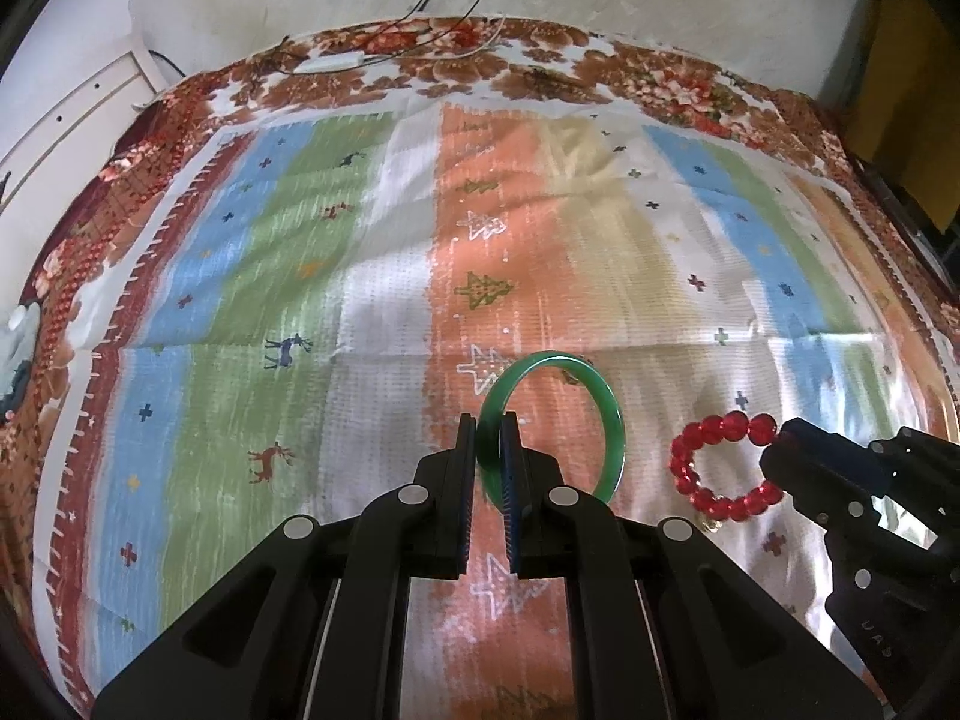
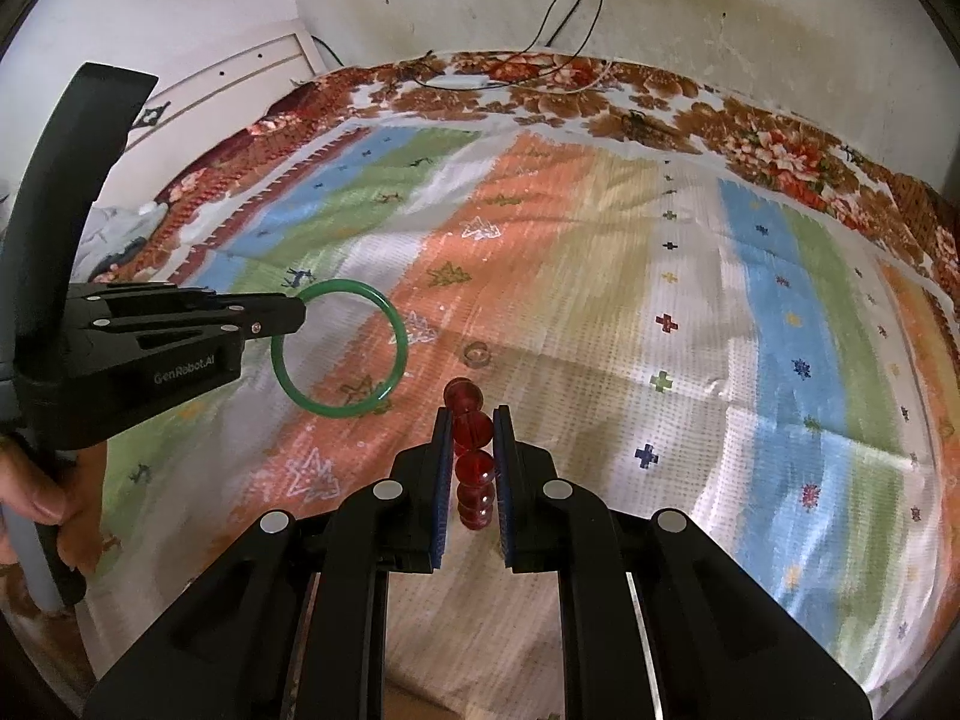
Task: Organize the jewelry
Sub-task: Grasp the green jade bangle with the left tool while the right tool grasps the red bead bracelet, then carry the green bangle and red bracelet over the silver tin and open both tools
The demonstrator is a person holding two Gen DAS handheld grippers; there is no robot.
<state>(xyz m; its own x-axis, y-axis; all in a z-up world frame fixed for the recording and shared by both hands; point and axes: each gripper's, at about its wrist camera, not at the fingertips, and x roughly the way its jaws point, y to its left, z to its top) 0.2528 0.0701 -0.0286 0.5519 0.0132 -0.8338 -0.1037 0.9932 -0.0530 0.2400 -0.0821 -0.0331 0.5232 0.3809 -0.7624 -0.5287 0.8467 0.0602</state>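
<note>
A green bangle (image 1: 606, 420) hangs above the striped cloth, pinched by its rim in my left gripper (image 1: 489, 429), which is shut on it. The same green bangle (image 2: 393, 330) shows at the left of the right wrist view, held out by the left gripper (image 2: 294, 315). A red bead bracelet (image 1: 690, 468) hangs from my right gripper (image 1: 780, 438) at the right of the left wrist view. In the right wrist view the red bead bracelet (image 2: 471, 426) runs edge-on between the pads of the right gripper (image 2: 471, 420), which is shut on it. Both pieces are lifted off the cloth.
A striped patterned cloth (image 2: 660, 300) covers the bed, over a floral blanket (image 2: 750, 138). A small ring-shaped thing (image 2: 477, 354) lies on the cloth beyond the red beads. Black cables (image 2: 570, 6) hang down the back wall. A hand (image 2: 42, 498) grips the left tool's handle.
</note>
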